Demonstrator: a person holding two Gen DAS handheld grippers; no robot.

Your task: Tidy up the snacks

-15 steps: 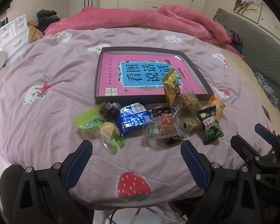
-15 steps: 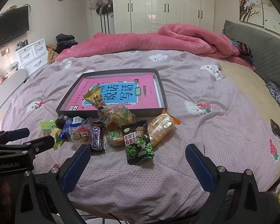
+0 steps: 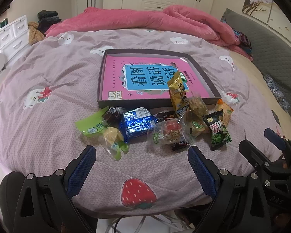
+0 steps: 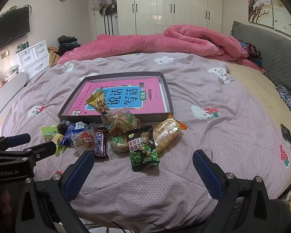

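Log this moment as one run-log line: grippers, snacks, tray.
left gripper: open, empty | right gripper: open, empty | snacks: piled on bedspread before tray | tray: holds pink book; gold packet leans on its rim

Bed (image 3: pixel 48 77) with mauve printed quilt; on it a dark tray (image 3: pixel 157 103), snack pile (image 3: pixel 155 128) just before it, rumpled pink blanket (image 3: pixel 145 19) at far edge.

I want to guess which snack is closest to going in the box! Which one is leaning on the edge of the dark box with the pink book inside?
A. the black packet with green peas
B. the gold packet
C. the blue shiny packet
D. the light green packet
B. The gold packet stands tilted against the near wall of the dark box, its top poking over the pink book; the other three lie flat on the bedspread.
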